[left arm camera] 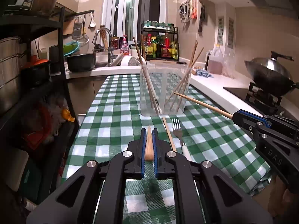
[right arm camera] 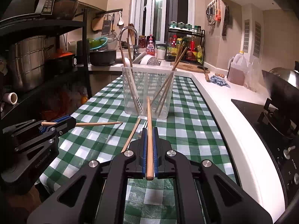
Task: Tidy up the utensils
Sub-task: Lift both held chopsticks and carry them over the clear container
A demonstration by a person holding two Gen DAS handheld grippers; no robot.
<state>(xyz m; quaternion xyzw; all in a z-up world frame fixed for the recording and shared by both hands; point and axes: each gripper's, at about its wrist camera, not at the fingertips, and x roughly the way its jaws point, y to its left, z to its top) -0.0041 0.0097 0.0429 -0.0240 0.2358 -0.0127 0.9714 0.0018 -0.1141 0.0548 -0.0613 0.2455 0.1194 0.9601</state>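
The left gripper (left arm camera: 149, 130) is clamped on one wooden chopstick (left arm camera: 149, 145); the right gripper (right arm camera: 149, 130) pinches another chopstick (right arm camera: 149, 123), tip aimed at the clear holder (right arm camera: 148, 91) on the checked tablecloth (right arm camera: 186, 130). A loose chopstick (left arm camera: 169, 133) and fork (left arm camera: 177, 128) lie before it, the fork's handle partly hidden.

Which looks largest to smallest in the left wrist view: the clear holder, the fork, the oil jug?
1. Clear holder, plainly the largest.
2 and 3. Fork and oil jug look alike in extent. The fork lies nearer the camera and the jug stands far back, so I leave them unranked.
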